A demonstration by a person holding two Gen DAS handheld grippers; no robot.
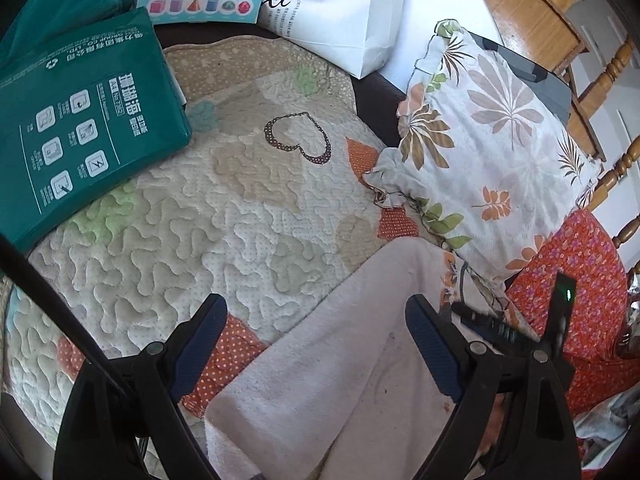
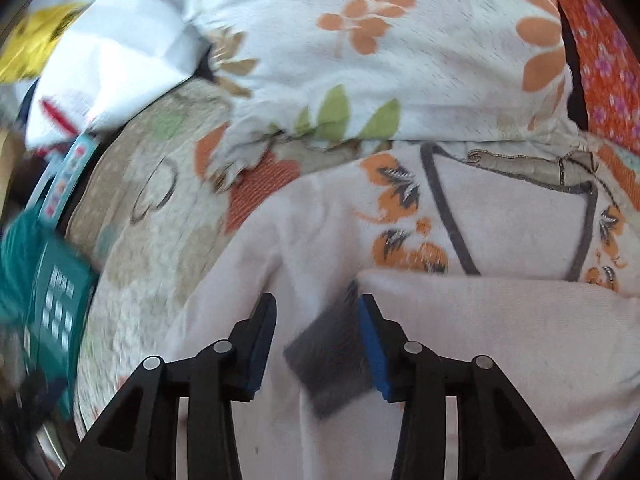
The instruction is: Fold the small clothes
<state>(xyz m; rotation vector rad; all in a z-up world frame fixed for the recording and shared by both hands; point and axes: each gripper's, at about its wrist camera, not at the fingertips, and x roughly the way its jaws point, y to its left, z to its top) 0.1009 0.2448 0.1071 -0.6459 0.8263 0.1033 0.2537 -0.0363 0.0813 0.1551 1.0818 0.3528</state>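
Note:
A small pale pink top (image 2: 500, 220) with a grey neckline and orange flower print lies on a quilted mat (image 1: 224, 216). One sleeve (image 1: 328, 360) stretches across the mat in the left wrist view. My left gripper (image 1: 316, 328) is open, its fingers on either side of that sleeve, just above it. My right gripper (image 2: 316, 320) is open over the garment; a grey cuff (image 2: 332, 368) of a folded-over sleeve lies between its fingers, not pinched. The right wrist view is blurred by motion.
A floral pillow (image 1: 488, 152) lies right behind the top. A green paper pack (image 1: 80, 128) sits on the mat's left. A white printed bag (image 1: 340, 4) stands at the back. Red floral cloth (image 1: 580, 300) and a wooden chair (image 1: 600, 72) are at the right.

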